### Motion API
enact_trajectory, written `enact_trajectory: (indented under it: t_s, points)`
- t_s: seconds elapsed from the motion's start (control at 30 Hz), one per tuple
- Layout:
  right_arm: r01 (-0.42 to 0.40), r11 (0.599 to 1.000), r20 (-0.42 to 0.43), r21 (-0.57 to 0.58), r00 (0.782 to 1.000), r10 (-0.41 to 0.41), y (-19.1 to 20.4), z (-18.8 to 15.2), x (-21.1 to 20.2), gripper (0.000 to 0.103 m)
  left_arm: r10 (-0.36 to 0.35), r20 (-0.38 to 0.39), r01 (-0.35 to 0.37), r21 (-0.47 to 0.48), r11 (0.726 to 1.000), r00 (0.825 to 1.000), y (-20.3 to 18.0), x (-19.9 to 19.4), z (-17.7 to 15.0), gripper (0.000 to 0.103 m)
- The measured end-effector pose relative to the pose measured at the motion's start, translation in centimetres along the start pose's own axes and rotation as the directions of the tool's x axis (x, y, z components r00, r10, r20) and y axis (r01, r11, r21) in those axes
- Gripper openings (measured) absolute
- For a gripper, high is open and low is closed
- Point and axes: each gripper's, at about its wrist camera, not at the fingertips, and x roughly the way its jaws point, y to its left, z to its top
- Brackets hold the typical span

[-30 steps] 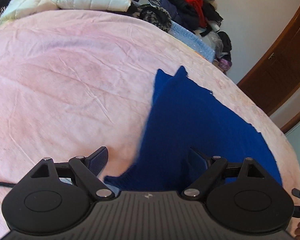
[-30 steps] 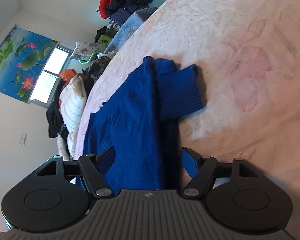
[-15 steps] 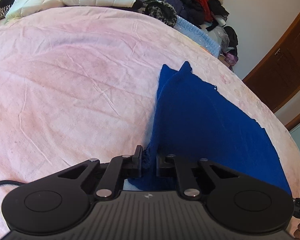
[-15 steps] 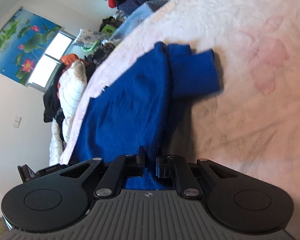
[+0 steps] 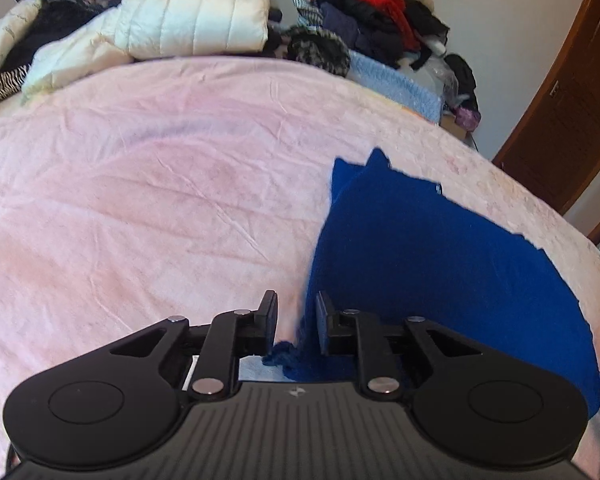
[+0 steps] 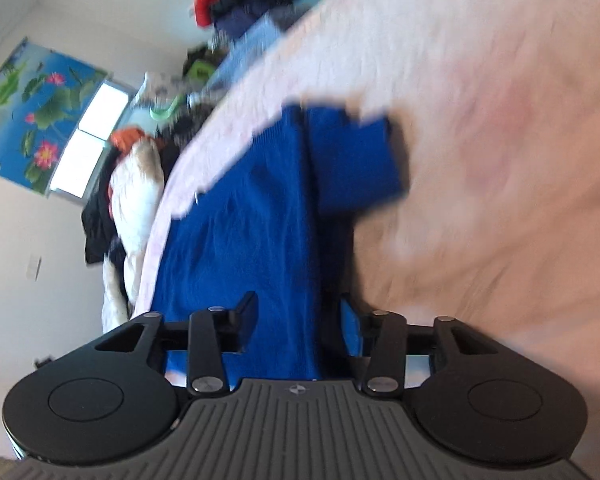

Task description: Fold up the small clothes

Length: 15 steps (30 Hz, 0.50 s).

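A blue knit sweater point(image 5: 420, 248) lies on the pink bedspread point(image 5: 160, 200), partly folded, one sleeve laid across at the far end point(image 6: 352, 160). My left gripper point(image 5: 297, 312) sits at the sweater's near left edge, jaws narrowly apart with a fold of blue knit between them. My right gripper point(image 6: 298, 312) is over the sweater's point(image 6: 244, 216) near end, jaws partly apart with fabric lying between them. The right wrist view is blurred by motion.
Piles of clothes and a white puffer jacket point(image 5: 188, 12) line the bed's far edge. A red and dark clothes heap point(image 5: 372, 4) sits at the back right. A brown door point(image 5: 572, 100) stands at the right. A window and flower poster point(image 6: 40, 108) are on the wall.
Both grippers closed on the sweater's near edge half a second ago. Now both jaws have widened, the right more than the left, and the right view has swung.
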Motion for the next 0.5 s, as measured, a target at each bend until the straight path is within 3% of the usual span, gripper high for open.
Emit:
enact_trajectory:
  t_s: [0.07,0.1,0.13,0.17,0.27,0.37,0.43,0.5]
  points:
    - [-0.036,0.998,0.051,-0.058,0.998,0.039,1.5,1.3,-0.7,0.046,0.064,0.119,-0.064,-0.003,0.998,0.991,-0.3,-1.9,0.8,0.021]
    - [-0.050,0.995,0.052,-0.082,0.997,0.054,2.4,2.3,-0.3,0.046,0.088,0.194,-0.091,0.010,0.996,0.977,-1.2,-2.4,1.4,0.021]
    - [-0.060,0.994,0.041,-0.096,0.997,0.064,3.2,3.2,0.7,0.046,0.088,0.246,-0.099,0.033,0.995,0.965,-2.5,-2.4,1.9,0.021]
    - [-0.063,0.991,0.021,-0.114,0.998,0.065,4.1,4.0,2.0,0.046,0.067,0.258,-0.087,0.069,0.994,0.964,-4.1,-1.7,2.4,0.023]
    - [-0.007,0.980,-0.036,-0.198,0.999,0.000,6.4,6.1,7.7,0.046,-0.021,0.143,-0.007,0.190,0.982,0.990,-9.9,3.3,3.6,0.033]
    - [0.095,0.958,-0.048,-0.269,0.993,-0.112,7.8,7.2,12.3,0.046,0.068,0.146,-0.115,0.341,0.933,0.987,-15.0,8.6,3.7,0.033]
    - [0.113,0.948,-0.065,-0.296,0.988,-0.138,8.2,7.4,14.3,0.046,0.092,0.152,-0.147,0.404,0.903,0.984,-16.6,11.2,3.8,0.033]
    - [0.160,0.938,-0.102,-0.308,0.974,-0.200,7.9,7.2,15.6,0.048,0.137,0.084,-0.159,0.421,0.893,0.987,-16.9,13.8,4.0,0.033]
